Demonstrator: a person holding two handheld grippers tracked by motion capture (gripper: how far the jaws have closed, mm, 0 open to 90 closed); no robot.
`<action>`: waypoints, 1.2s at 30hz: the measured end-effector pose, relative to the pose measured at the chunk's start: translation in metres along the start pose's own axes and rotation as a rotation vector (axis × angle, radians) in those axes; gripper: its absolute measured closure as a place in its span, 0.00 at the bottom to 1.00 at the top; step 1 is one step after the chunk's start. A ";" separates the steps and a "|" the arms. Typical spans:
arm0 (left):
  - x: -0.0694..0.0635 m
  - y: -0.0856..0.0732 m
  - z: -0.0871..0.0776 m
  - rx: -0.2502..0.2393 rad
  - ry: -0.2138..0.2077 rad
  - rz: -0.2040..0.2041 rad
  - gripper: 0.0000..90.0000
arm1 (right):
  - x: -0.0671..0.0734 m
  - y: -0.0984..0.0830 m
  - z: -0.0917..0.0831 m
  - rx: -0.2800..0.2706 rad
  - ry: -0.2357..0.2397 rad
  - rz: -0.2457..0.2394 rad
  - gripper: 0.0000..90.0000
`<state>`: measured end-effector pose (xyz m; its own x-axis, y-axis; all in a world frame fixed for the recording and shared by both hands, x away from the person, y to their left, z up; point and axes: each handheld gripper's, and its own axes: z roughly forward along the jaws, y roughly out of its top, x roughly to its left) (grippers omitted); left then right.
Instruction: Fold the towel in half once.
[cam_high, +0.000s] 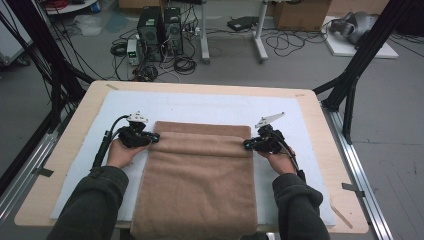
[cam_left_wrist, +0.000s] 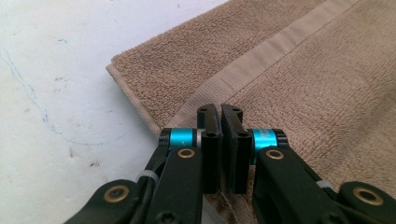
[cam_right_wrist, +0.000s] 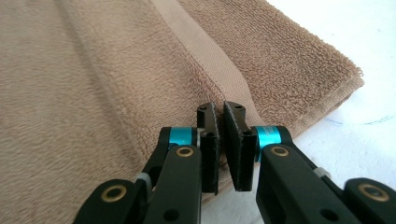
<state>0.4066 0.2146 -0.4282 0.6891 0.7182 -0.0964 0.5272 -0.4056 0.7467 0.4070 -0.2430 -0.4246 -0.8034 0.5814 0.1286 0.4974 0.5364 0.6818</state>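
Towel (cam_high: 197, 185), brown terry: lying on the white mat (cam_high: 200, 107) covering the table (cam_high: 320, 130), far end folded back toward six o'clock, near end hanging over the table's six-o'clock edge.

Left hand-held gripper (cam_high: 156, 137): sitting at the fold's nine-o'clock edge, jaws clenching the towel's edge.

Right hand-held gripper (cam_high: 247, 144): sitting at the fold's three-o'clock edge, jaws pinching the towel's edge likewise.

Both hands are resting low on the mat.
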 end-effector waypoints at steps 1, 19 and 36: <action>-0.001 0.001 -0.002 -0.005 0.001 0.007 0.96 | 0.001 0.000 -0.002 -0.002 0.005 0.004 0.94; -0.048 -0.034 -0.063 -0.160 -0.001 0.089 0.96 | 0.050 -0.010 -0.052 -0.136 0.063 -0.088 0.95; -0.080 -0.070 -0.103 -0.171 -0.146 0.093 0.66 | 0.099 -0.047 -0.073 -0.168 0.156 -0.154 0.73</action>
<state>0.2631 0.2436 -0.4051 0.8018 0.5878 -0.1073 0.3752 -0.3555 0.8561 0.2805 -0.2554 -0.3916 -0.9126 0.3924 0.1149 0.3147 0.4946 0.8101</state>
